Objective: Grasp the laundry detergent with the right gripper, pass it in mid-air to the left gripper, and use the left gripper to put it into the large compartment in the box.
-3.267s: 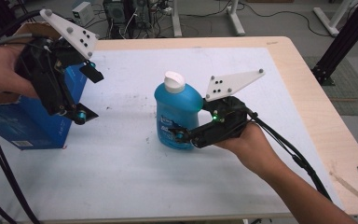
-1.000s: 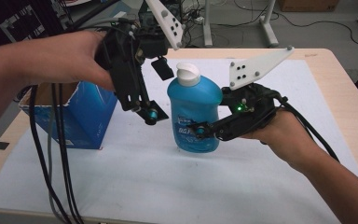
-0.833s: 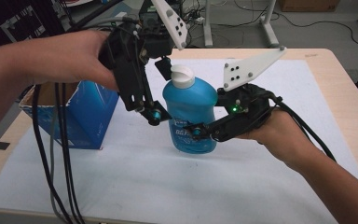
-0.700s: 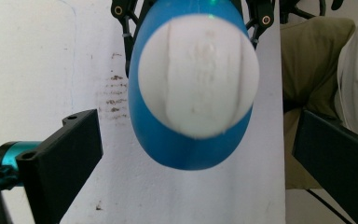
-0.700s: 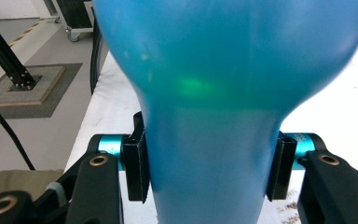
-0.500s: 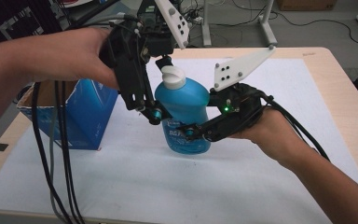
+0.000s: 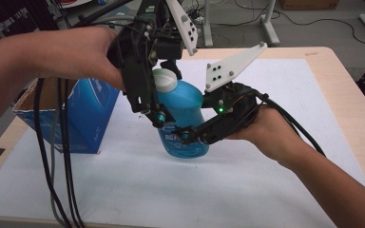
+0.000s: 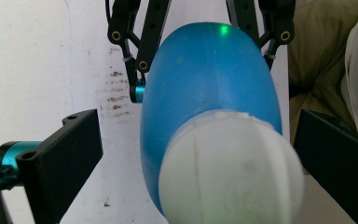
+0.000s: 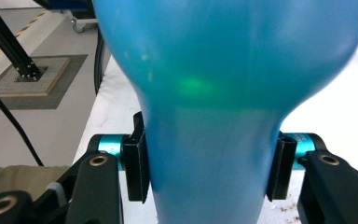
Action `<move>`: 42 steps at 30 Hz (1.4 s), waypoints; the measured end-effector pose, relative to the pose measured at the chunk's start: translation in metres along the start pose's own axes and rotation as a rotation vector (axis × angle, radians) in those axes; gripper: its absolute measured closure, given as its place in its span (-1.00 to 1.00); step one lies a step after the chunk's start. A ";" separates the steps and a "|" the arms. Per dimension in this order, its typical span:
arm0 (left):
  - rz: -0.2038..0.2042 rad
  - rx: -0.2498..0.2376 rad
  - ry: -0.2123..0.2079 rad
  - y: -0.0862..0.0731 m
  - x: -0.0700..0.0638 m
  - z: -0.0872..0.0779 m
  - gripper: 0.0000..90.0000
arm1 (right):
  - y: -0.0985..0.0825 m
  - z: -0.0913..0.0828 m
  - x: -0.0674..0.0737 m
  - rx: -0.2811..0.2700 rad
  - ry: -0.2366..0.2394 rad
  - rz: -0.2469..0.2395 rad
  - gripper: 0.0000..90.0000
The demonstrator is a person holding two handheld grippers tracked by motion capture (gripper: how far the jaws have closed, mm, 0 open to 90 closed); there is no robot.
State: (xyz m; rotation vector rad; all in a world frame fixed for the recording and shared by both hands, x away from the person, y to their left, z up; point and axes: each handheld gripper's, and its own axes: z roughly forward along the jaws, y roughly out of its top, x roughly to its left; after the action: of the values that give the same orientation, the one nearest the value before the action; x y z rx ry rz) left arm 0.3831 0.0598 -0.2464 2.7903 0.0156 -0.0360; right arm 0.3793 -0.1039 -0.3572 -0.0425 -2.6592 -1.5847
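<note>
A blue bottle [image 7: 186,102] with a white cap [image 7: 164,79] hangs tilted above the table, cap toward the upper left. My right gripper [image 7: 190,129] is shut on its lower body; both pads [image 9: 135,164] press the blue bottle [image 9: 233,70] in the right gripper view. My left gripper [image 7: 168,95] comes down from above with its jaws on either side of the cap. In the left gripper view the cap [image 8: 230,170] lies between the wide jaws of the left gripper [image 8: 205,158], with a gap on each side. Beyond it is the bottle body [image 8: 209,79].
An open blue cardboard box [image 7: 88,114] stands on the left of the white mat [image 7: 247,190]. Black cables [image 7: 62,166] hang from the left gripper down to the front edge. The wooden table edge [image 7: 347,95] lies at the right.
The bottle has been lifted off the mat, tilted and shifted left toward the left gripper. The left gripper left the box and now straddles the cap. The right gripper keeps its hold.
</note>
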 end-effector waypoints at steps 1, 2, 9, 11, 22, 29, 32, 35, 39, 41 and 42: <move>0.000 0.002 0.000 0.000 0.000 0.001 -0.96 | 0.000 0.000 0.000 0.002 0.001 -0.001 0.01; 0.000 0.000 -0.003 0.001 0.000 0.001 -0.96 | 0.000 0.000 0.000 0.002 0.002 -0.002 0.01; 0.018 0.019 -0.026 -0.001 0.002 0.003 -0.73 | 0.000 -0.001 0.000 -0.003 0.004 0.001 0.01; 0.019 0.014 -0.032 -0.001 0.003 0.004 -0.67 | 0.001 -0.001 0.000 -0.006 0.006 0.002 0.01; 0.036 0.025 -0.047 0.001 0.003 0.007 -0.53 | 0.000 -0.001 0.000 -0.004 0.007 0.001 0.01; 0.047 0.035 -0.052 0.003 0.002 0.009 -0.42 | 0.000 0.000 0.000 0.003 0.007 0.002 0.01; 0.058 0.038 -0.056 0.003 0.001 0.009 -0.36 | 0.000 0.001 0.001 0.003 0.011 0.002 0.01; 0.059 0.041 -0.059 0.004 0.001 0.010 -0.34 | 0.000 0.002 0.001 0.003 0.012 0.001 0.01; 0.063 0.044 -0.062 0.003 0.000 0.011 -0.31 | -0.001 0.002 0.001 0.004 0.015 0.001 0.01; 0.072 0.047 -0.062 0.003 0.000 0.011 -0.23 | -0.001 0.002 0.001 0.004 0.016 0.000 0.01; 0.073 0.048 -0.062 0.003 0.001 0.011 -0.22 | -0.001 0.002 0.001 0.003 0.015 0.000 0.01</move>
State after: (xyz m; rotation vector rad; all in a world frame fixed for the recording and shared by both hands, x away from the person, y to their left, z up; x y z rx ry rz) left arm 0.3835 0.0529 -0.2554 2.8334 -0.1032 -0.1058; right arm 0.3785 -0.1026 -0.3588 -0.0295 -2.6500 -1.5751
